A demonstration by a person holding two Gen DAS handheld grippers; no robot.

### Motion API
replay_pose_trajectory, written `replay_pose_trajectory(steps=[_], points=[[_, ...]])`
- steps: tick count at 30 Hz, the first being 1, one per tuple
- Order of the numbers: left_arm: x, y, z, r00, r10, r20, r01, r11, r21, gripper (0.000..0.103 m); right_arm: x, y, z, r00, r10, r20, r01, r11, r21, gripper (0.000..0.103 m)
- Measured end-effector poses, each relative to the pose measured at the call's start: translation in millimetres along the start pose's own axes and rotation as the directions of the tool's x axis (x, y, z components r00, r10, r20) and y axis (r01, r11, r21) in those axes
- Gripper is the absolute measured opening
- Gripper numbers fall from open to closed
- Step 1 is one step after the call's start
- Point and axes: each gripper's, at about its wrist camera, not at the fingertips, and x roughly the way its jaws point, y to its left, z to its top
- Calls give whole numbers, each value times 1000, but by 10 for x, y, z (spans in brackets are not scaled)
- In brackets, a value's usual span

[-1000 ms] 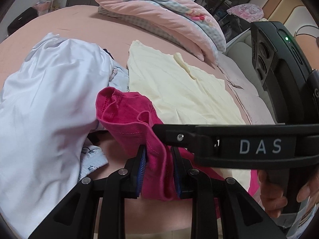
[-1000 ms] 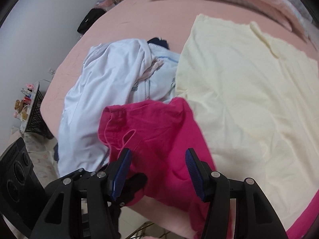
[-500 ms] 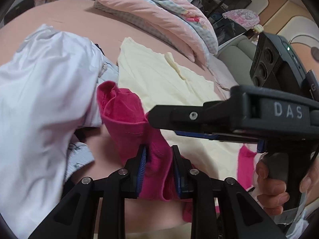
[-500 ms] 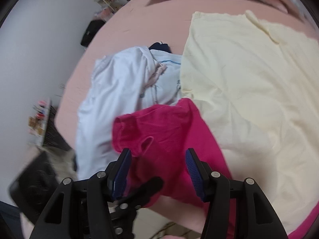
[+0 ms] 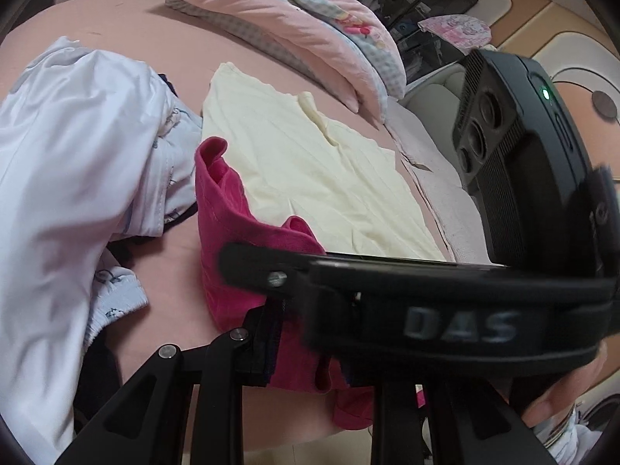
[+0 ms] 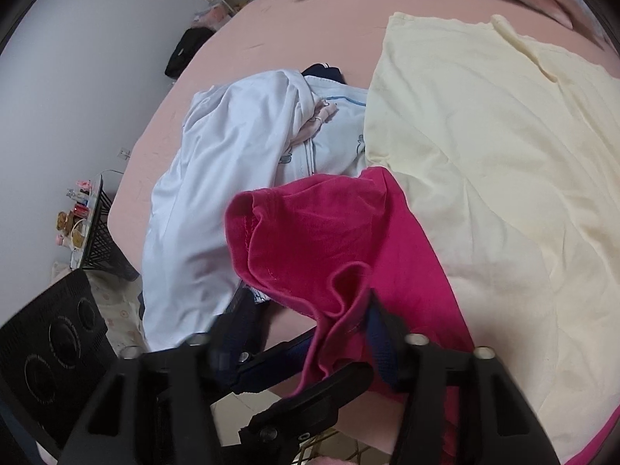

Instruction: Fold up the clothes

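Bed (image 6: 310,19), one, pink sheet, against a pale wall; black mesh basket (image 6: 100,240) on the floor at far left, small bottles and trinkets on its top. Garments on bed, left to right: one white garment (image 6: 217,178), crumpled; one light blue printed piece (image 6: 341,131) beside it; one magenta garment (image 6: 329,232) at the near edge, partly overlapping the next; one cream garment (image 6: 503,174), spread flat. One folded pink quilt (image 5: 294,19) at the head. Left gripper (image 5: 310,352): jaws clamped on the magenta garment's near edge. Right gripper (image 6: 306,333): jaws have just been closing, a raised fold of the same garment between them; whether both pads press it, cannot tell.
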Motion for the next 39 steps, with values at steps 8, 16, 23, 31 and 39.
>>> replay_pose_trajectory(steps=[8, 16, 23, 31, 39], points=[[-35, 73, 1, 996, -11, -90, 9, 1000, -15, 25, 72, -113, -32, 1000, 16, 8, -16, 1000, -6, 15], [-196, 324, 50, 988, -21, -155, 2, 993, -122, 66, 24, -180, -52, 999, -16, 35, 16, 1000, -2, 14], [-375, 490, 191, 989, 11, -146, -35, 987, -159, 67, 5, -185, -75, 999, -24, 41, 24, 1000, -10, 14], [-208, 485, 508, 989, 2, -150, -31, 980, -196, 67, -14, -115, -127, 998, -44, 45, 46, 998, -45, 14], [64, 448, 612, 980, -92, -179, 44, 966, -254, 67, -11, -64, -191, 996, -69, 49, 72, 995, -73, 14]])
